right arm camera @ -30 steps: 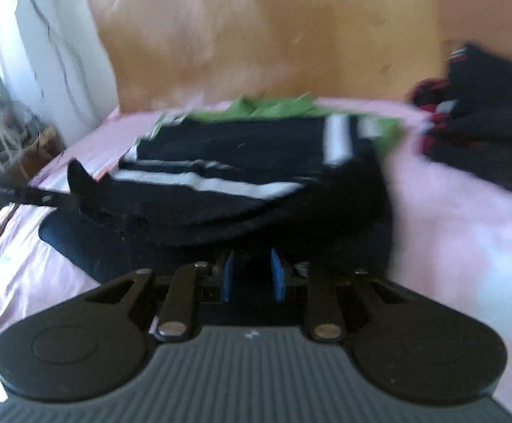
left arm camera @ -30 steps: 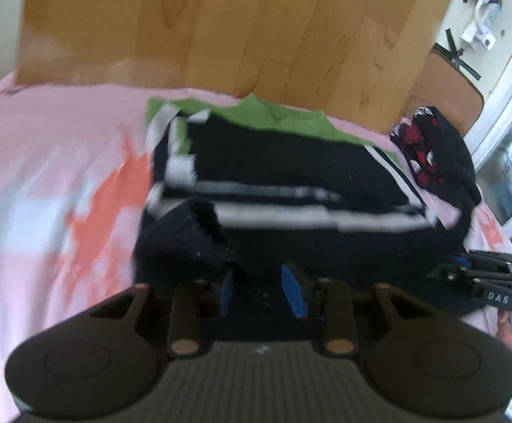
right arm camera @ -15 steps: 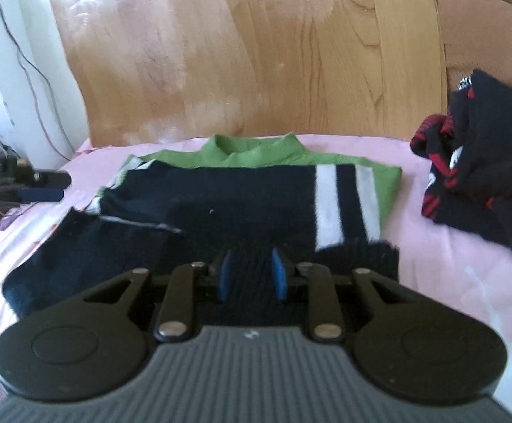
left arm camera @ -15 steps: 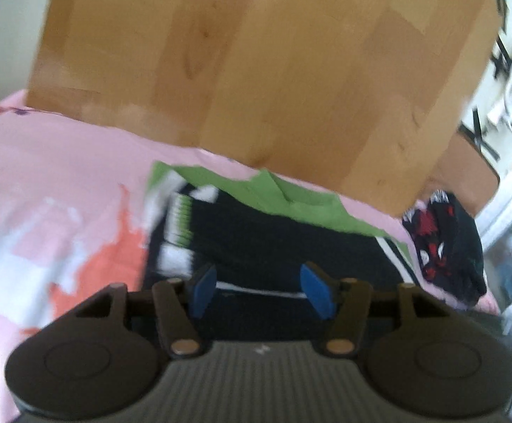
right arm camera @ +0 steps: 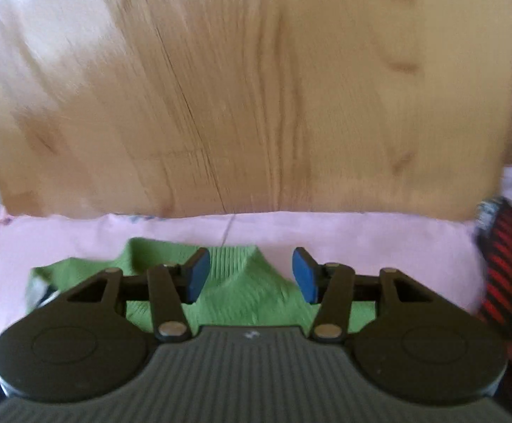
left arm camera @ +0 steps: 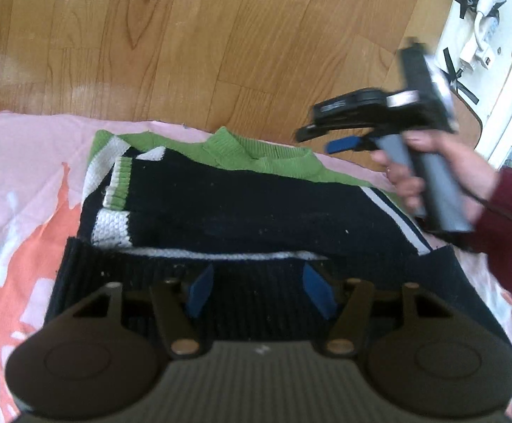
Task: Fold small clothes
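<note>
A small navy sweater (left arm camera: 241, 208) with a green collar and white stripes lies folded on the pink bed sheet (left arm camera: 19, 162); its ribbed hem is turned up over the body. My left gripper (left arm camera: 261, 294) is open and empty just above the hem. My right gripper (right arm camera: 250, 278) is open and empty, held above the sweater's green collar (right arm camera: 245, 292). It also shows in the left wrist view (left arm camera: 329, 139), held in a hand above the sweater's far right corner.
A wooden headboard (left arm camera: 199, 42) stands right behind the sweater. A crumpled dark garment with red stripes (right arm camera: 509, 264) lies to the right on the sheet. White fittings and a chair back (left arm camera: 467, 120) are at the far right.
Both grippers let go of the sweater's hem and opened. The right gripper lifted up and forward over the collar; the left pulled back slightly above the folded hem.
</note>
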